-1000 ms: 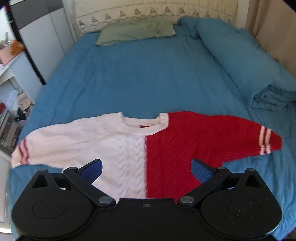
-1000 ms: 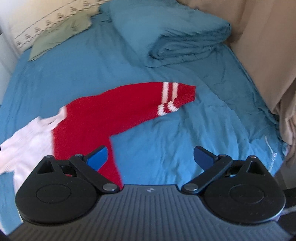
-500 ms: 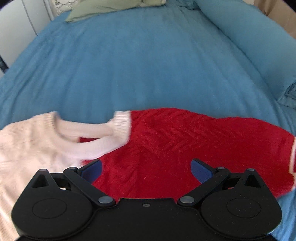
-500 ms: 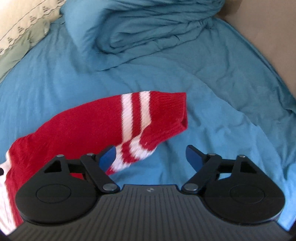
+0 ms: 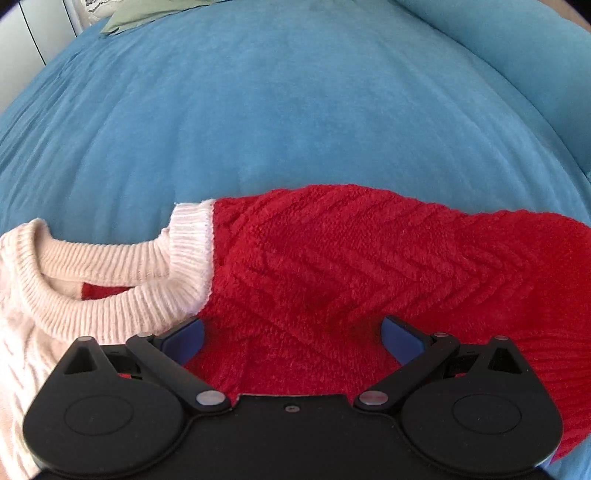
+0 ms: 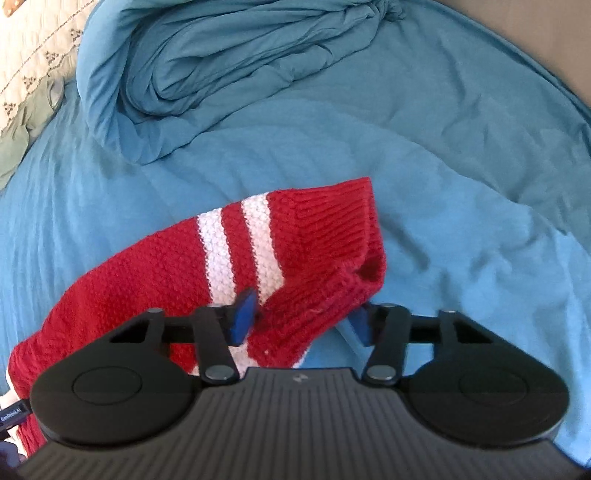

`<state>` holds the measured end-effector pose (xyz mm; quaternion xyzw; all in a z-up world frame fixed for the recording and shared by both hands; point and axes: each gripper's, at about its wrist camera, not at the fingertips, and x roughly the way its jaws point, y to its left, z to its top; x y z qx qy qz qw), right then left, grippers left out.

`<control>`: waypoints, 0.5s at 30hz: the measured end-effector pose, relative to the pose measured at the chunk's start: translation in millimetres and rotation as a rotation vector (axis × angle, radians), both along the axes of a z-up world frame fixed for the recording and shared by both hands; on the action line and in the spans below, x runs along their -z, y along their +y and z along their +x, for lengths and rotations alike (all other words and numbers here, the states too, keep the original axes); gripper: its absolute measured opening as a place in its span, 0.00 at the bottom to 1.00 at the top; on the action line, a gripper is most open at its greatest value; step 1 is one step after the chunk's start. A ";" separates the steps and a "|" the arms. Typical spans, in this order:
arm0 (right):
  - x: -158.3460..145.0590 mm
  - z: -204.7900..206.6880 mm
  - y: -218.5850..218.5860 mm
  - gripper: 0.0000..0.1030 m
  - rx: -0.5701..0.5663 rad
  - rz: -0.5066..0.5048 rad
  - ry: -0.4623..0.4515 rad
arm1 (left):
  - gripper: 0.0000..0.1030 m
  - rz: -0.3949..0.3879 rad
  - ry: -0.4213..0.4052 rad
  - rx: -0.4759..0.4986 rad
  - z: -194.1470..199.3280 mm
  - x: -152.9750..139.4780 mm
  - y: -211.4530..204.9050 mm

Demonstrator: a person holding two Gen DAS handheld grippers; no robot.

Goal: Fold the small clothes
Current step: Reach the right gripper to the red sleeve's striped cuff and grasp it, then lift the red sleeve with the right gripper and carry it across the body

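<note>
My right gripper (image 6: 301, 319) has narrowed a lot in the last half second: the blue pads (image 6: 242, 317) that stood wide on either side of the striped cuff are now drawn in around it, with the red knit bunched between them. The left pad presses against the fabric near the white stripes; the right pad sits just beside the bunched edge, and I cannot tell whether it is fully biting yet, so I read this as closing on the cuff (image 6: 332, 236) rather than a finished grip. The cuff is humped up off the sheet instead of lying flat as it did a moment ago, which suggests the pinch is gathering both layers.

My left gripper (image 5: 291, 338) is spread wide and holds nothing. It has dropped lower and closer over the sweater (image 5: 332, 258) than a second ago, and now hovers above the red shoulder just right of the cream collar (image 5: 110, 291), pads apart over the knit.

The sweater lies spread on the blue bedsheet (image 5: 277, 110), cream half to the left, red half and sleeve to the right. Beyond the sleeve a folded blue duvet (image 6: 221, 55) is heaped near the head of the bed, well apart from the cuff, and a green pillow (image 5: 147, 14) lies at the far end.

My judgement: the first fold is starting, the sleeve to be carried in across the body while the left side pins or takes the shoulder
</note>
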<state>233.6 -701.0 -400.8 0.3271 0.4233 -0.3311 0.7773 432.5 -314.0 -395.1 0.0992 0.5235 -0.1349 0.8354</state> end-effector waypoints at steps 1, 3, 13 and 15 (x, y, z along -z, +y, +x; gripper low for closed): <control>0.6 0.7 0.8 0.41 -0.002 0.003 -0.004 | 1.00 -0.007 0.000 -0.004 0.3 1.4 1.7; -0.8 1.5 3.8 0.29 0.000 -0.010 -0.009 | 1.00 -0.012 0.003 -0.003 -0.2 1.6 1.8; -74.0 18.7 56.4 0.26 -0.116 -0.096 -0.179 | 1.00 -0.059 -0.045 -0.049 2.3 -42.7 55.6; -97.5 31.1 81.1 0.26 -0.178 -0.113 -0.226 | 1.00 -0.065 -0.057 -0.073 0.4 -58.1 83.0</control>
